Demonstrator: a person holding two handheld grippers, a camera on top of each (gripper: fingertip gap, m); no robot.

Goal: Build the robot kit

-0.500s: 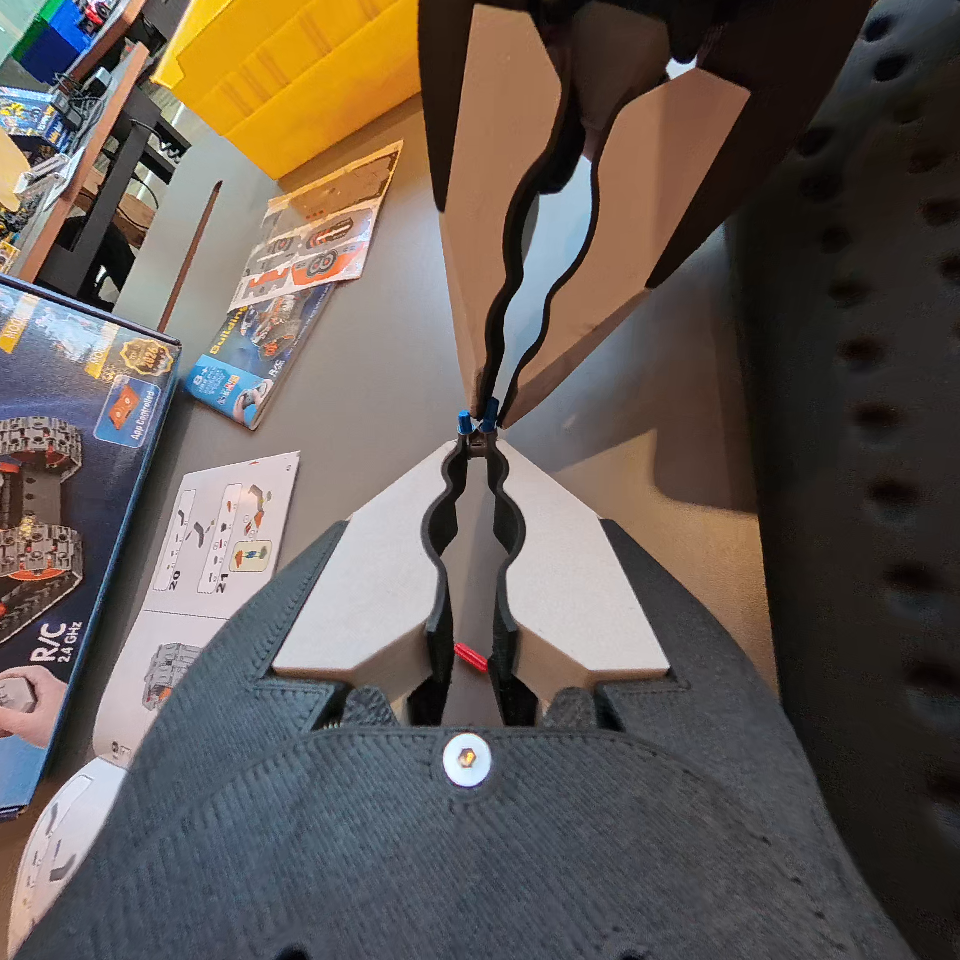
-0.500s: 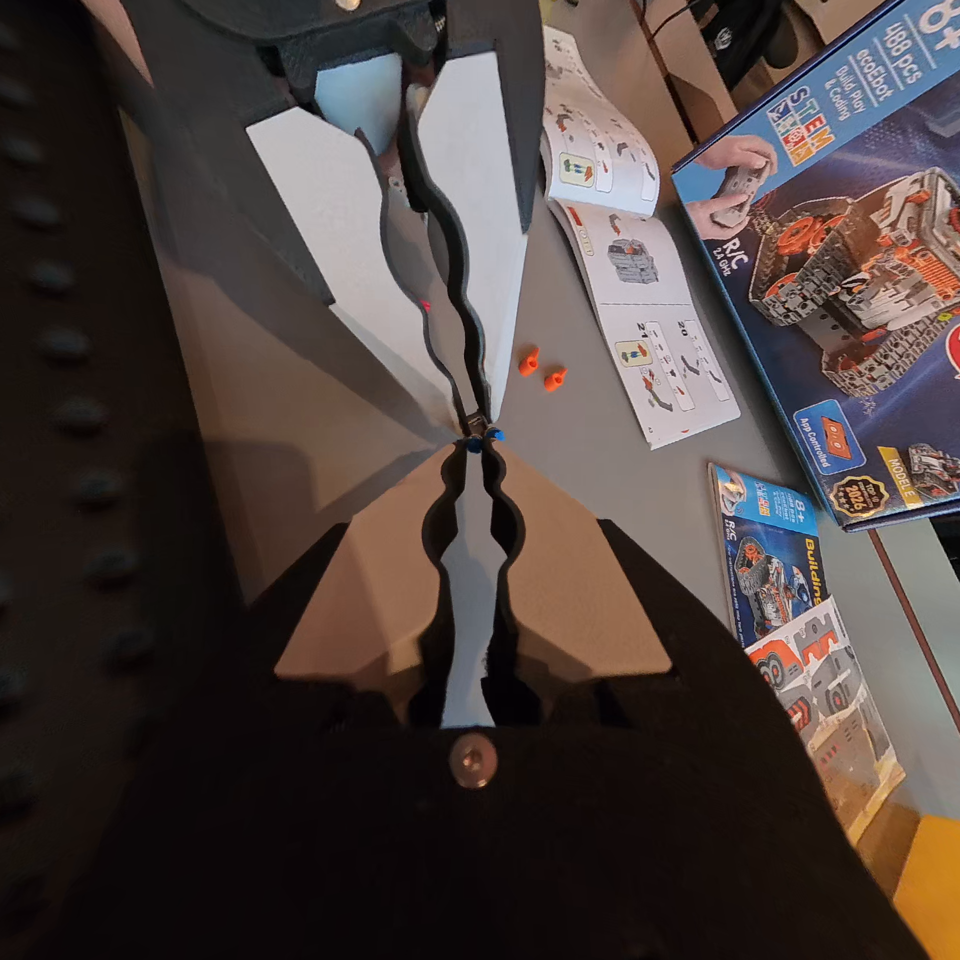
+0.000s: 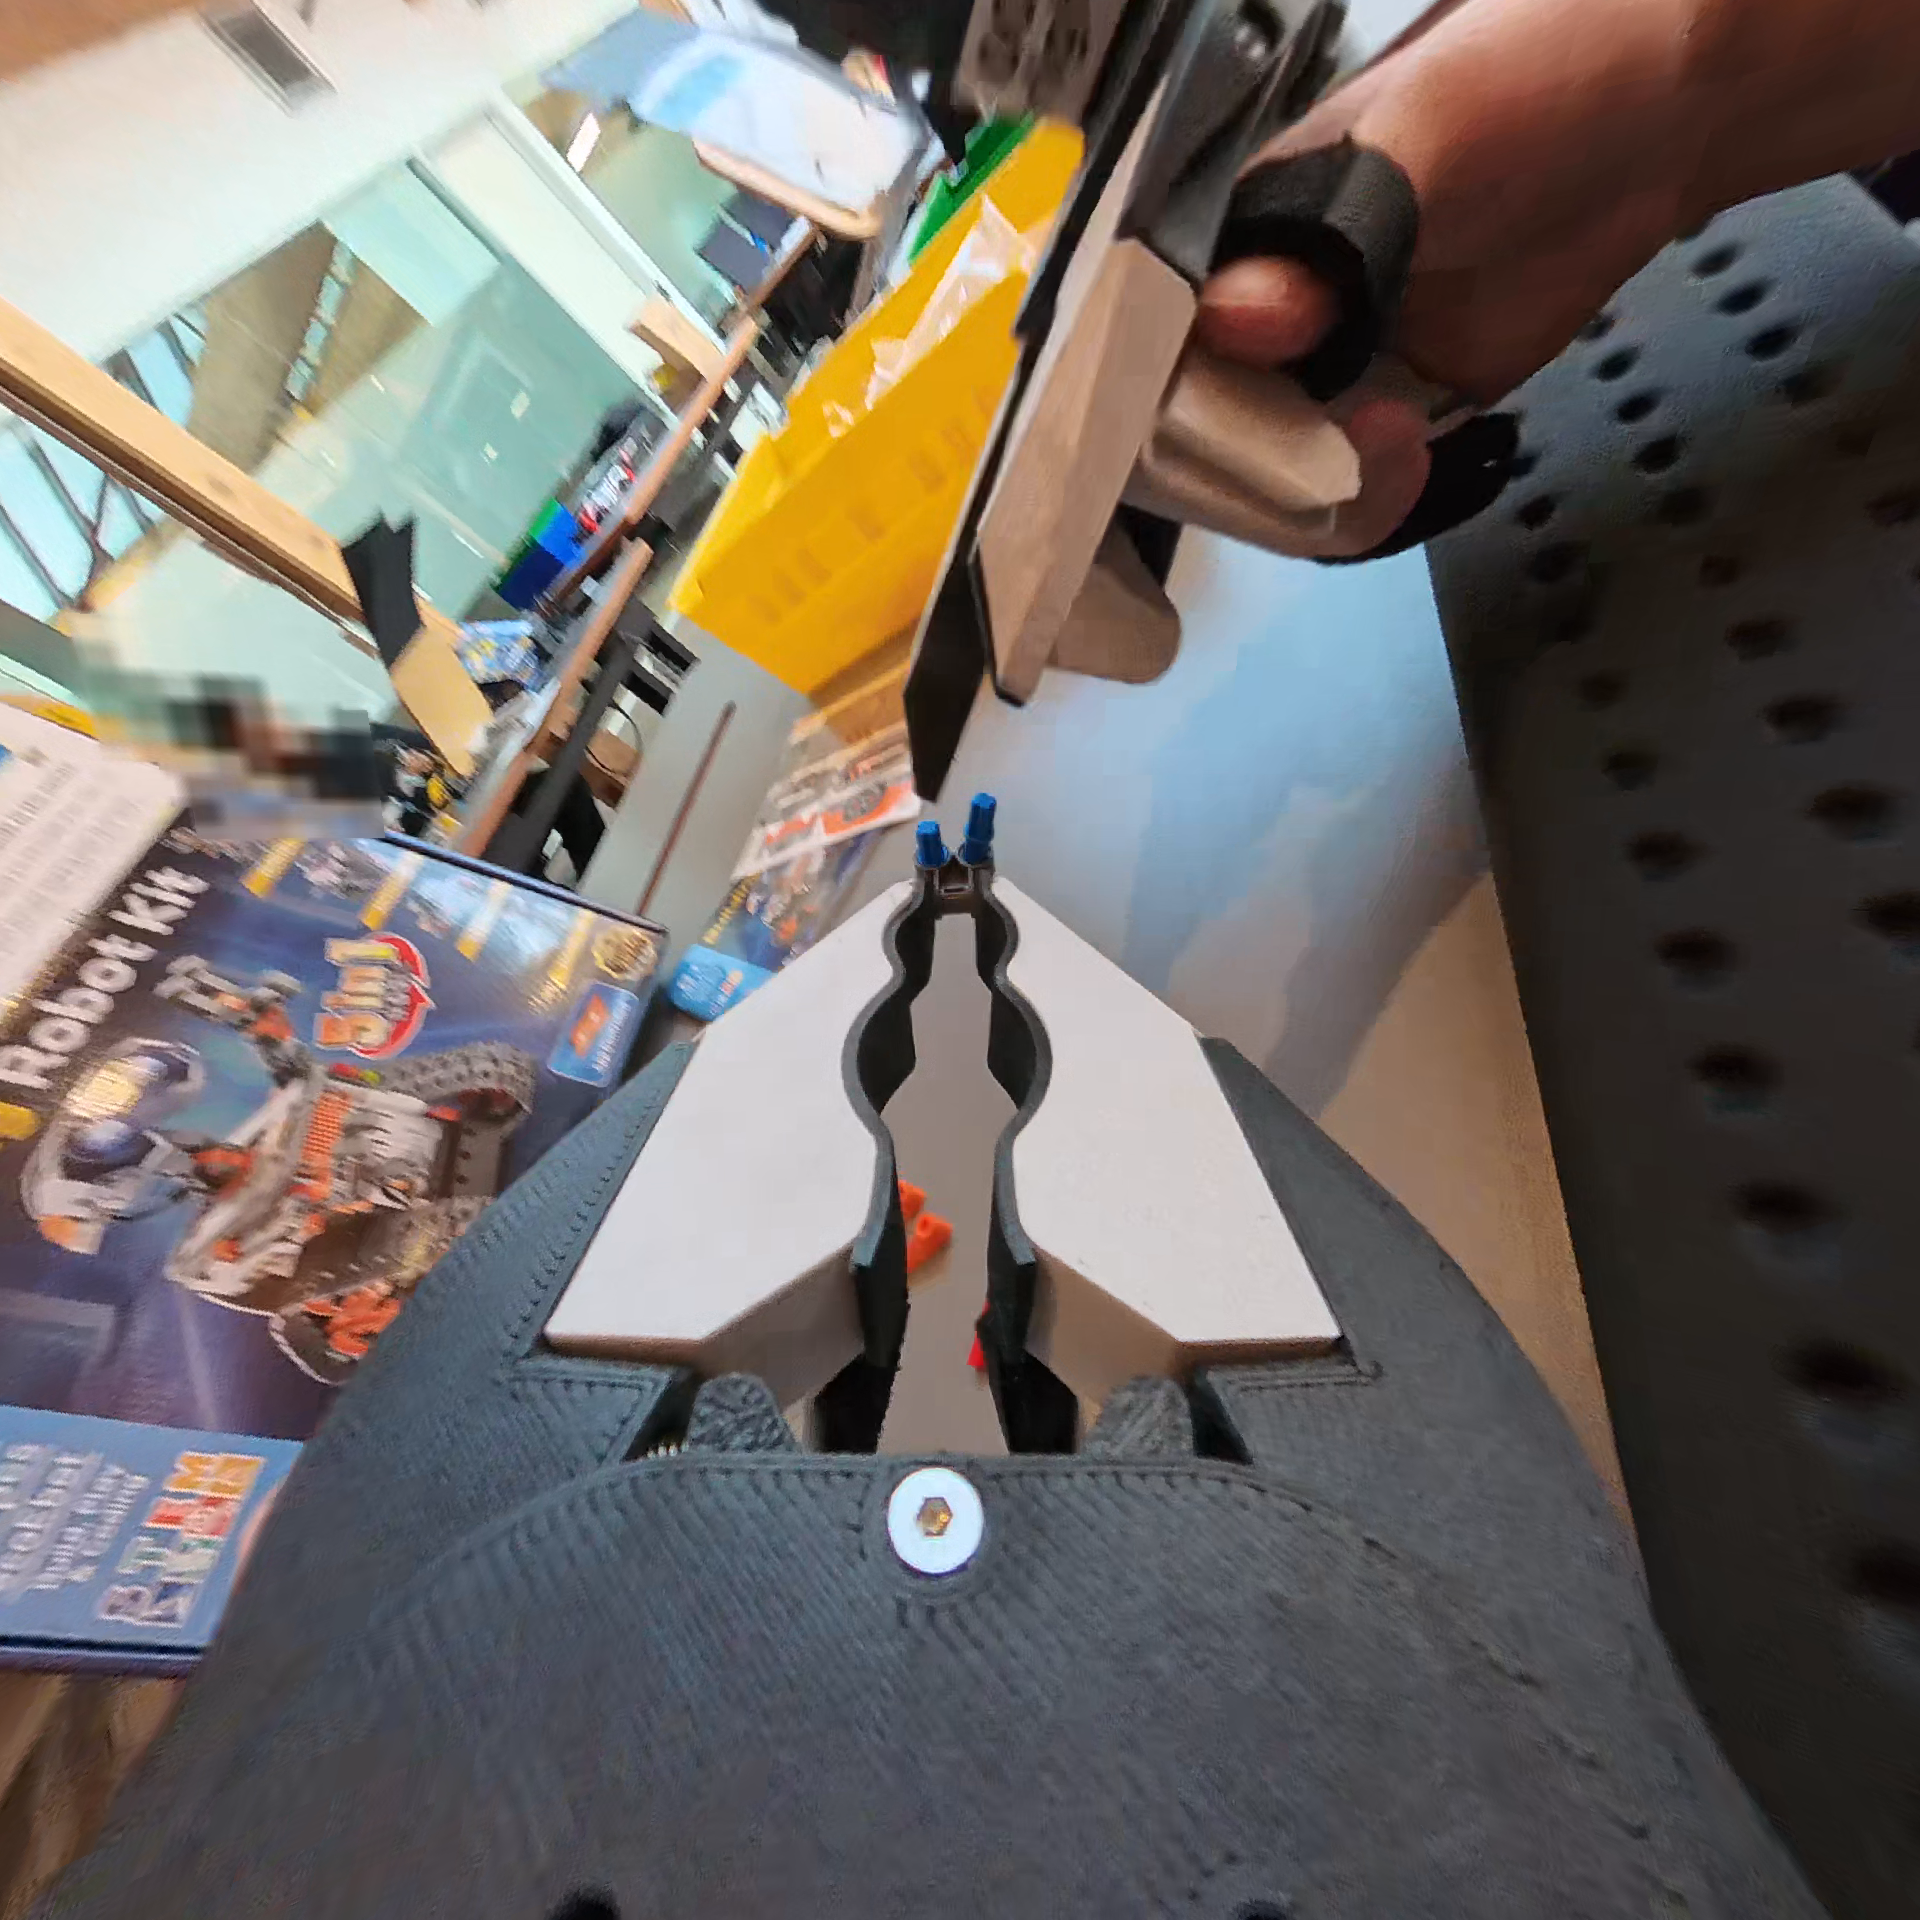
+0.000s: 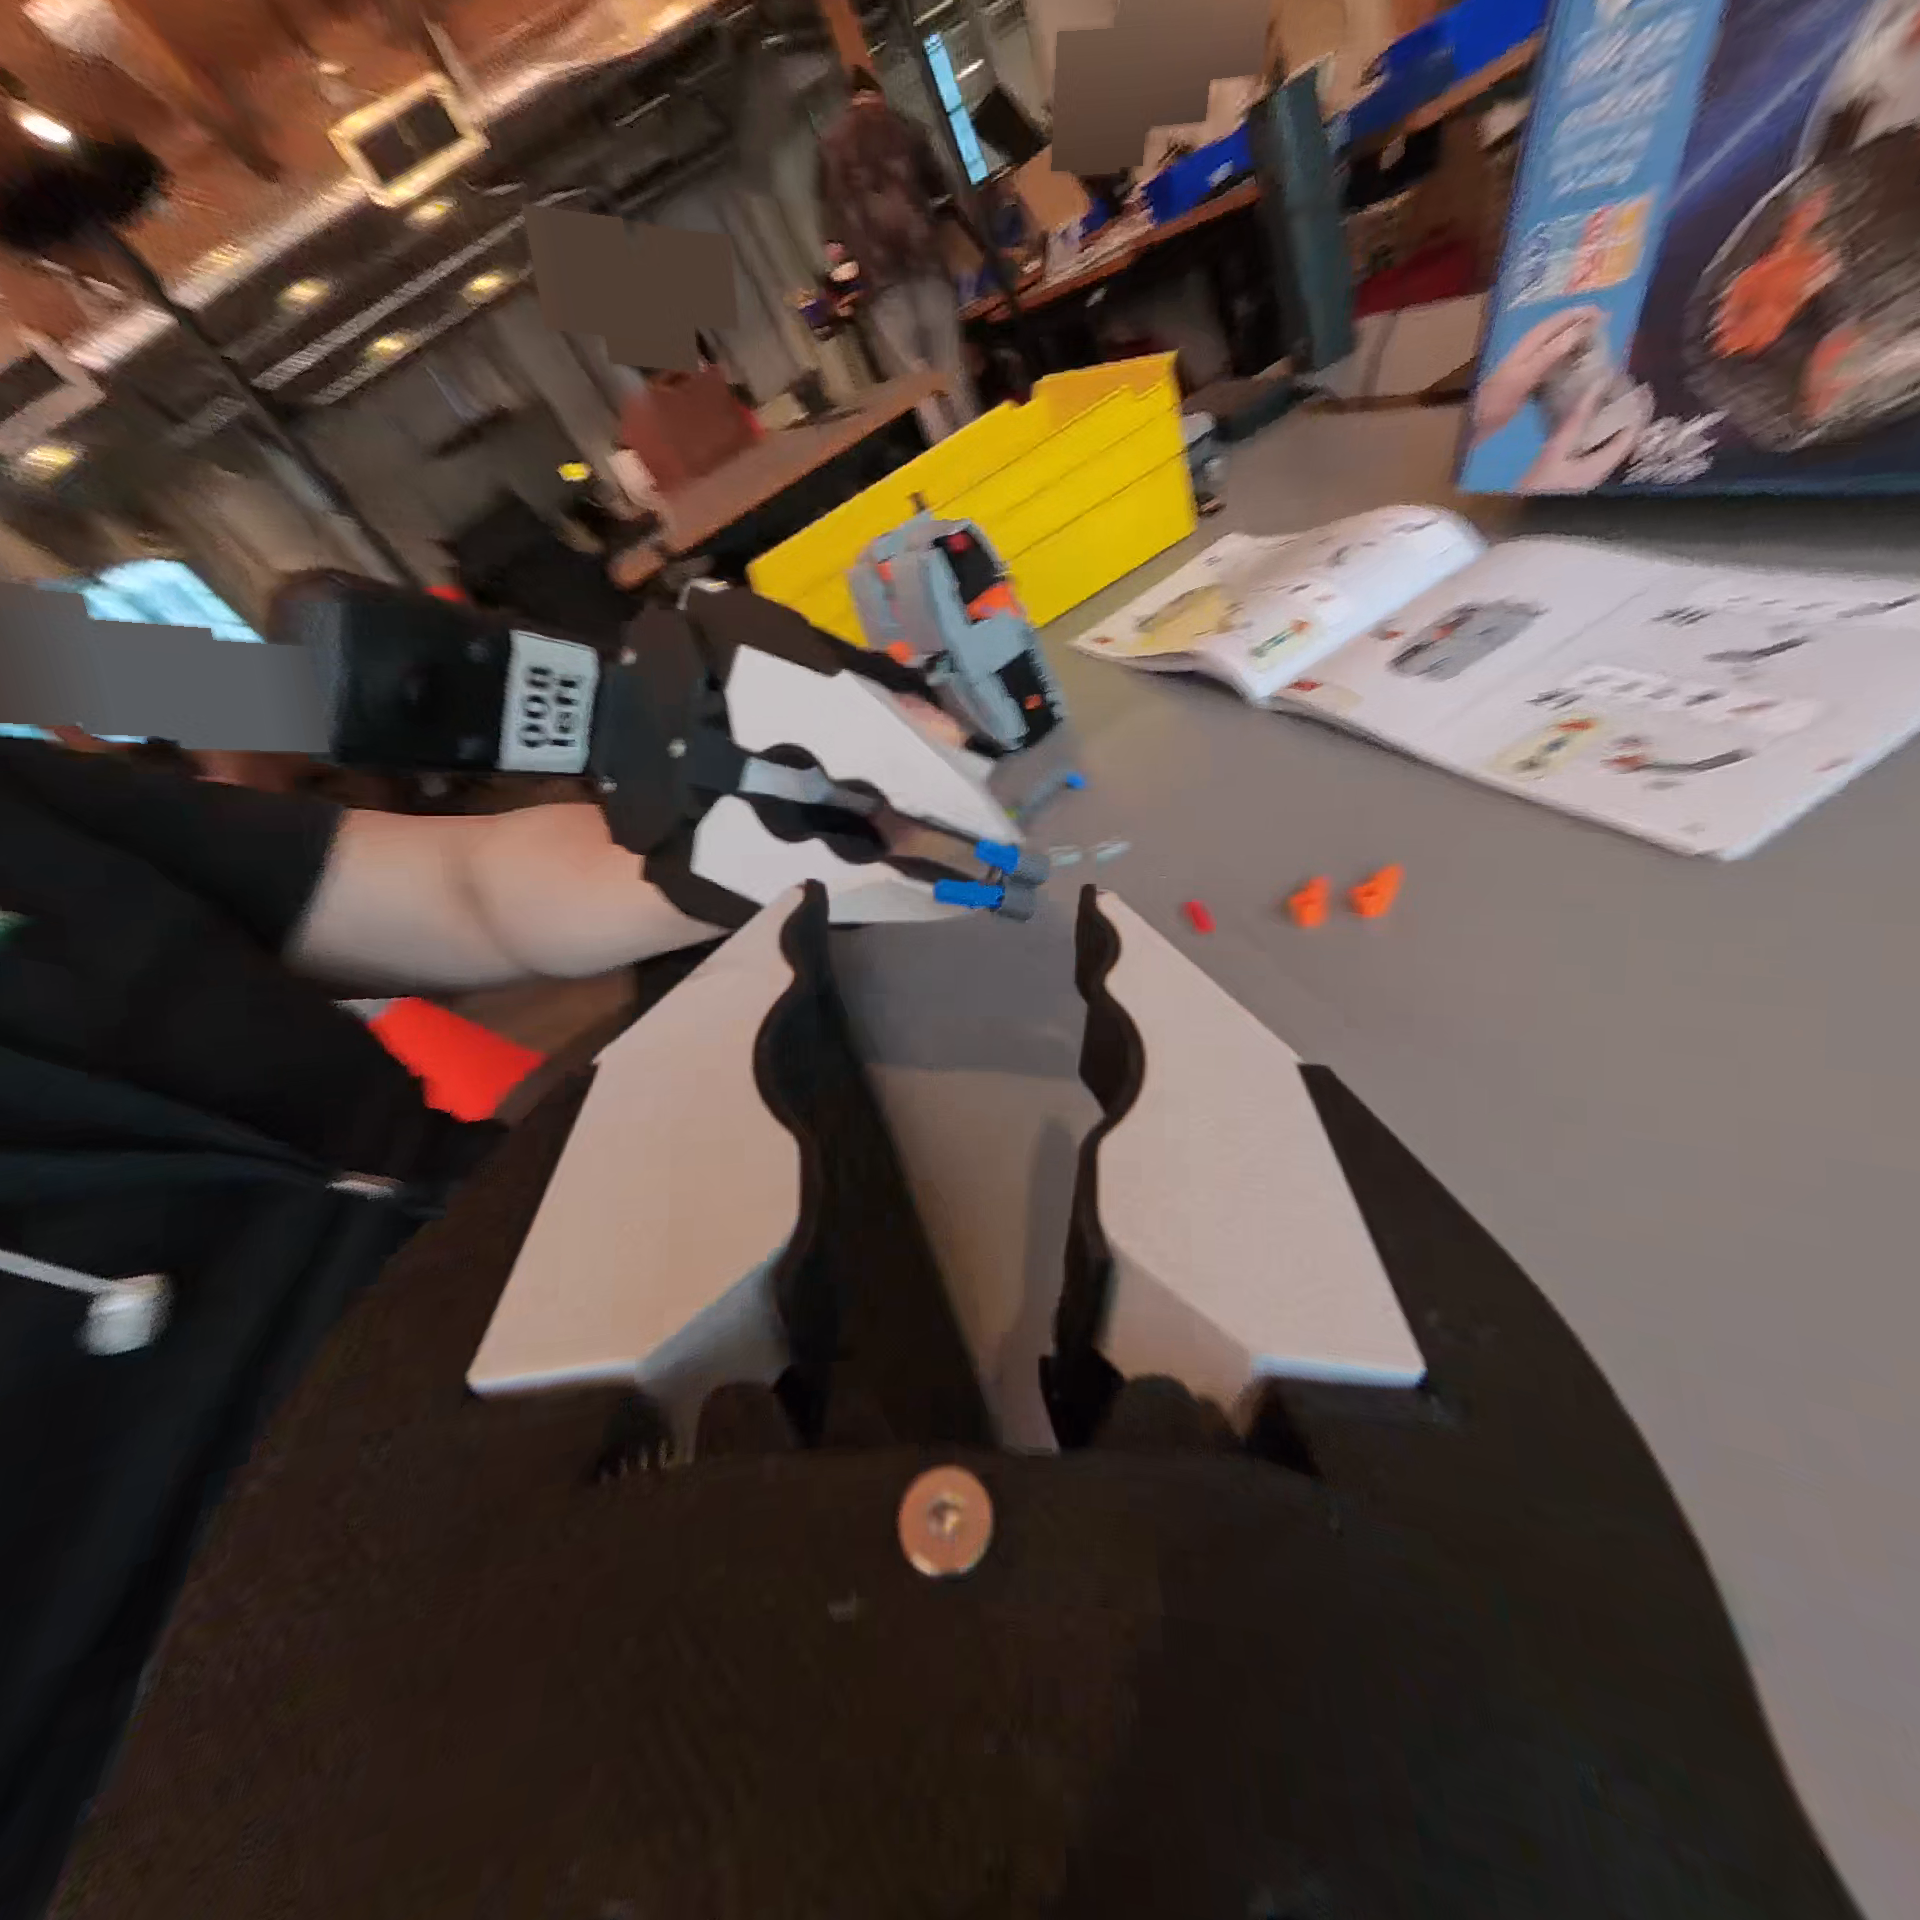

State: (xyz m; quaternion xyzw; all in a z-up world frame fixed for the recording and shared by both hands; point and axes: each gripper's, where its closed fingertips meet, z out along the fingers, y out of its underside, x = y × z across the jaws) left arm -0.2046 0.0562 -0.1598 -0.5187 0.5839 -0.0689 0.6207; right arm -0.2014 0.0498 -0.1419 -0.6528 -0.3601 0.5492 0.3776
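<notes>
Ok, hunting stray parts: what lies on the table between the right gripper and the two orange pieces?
A small red piece, on the grey table between the right gripper and the orange pieces; otherwise bare. The right wrist view shows it.

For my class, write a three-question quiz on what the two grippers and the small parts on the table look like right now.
1. True or false: the left gripper is shut on a small grey piece with two blue pins.
2. The right gripper is: A) open and empty; B) shut on an orange piece; C) holding the booklet.
3. Fill in: the two loose orange pieces lie on the grey table beside a small ___ piece.

Key: 1 true; 2 A; 3 red.
</notes>
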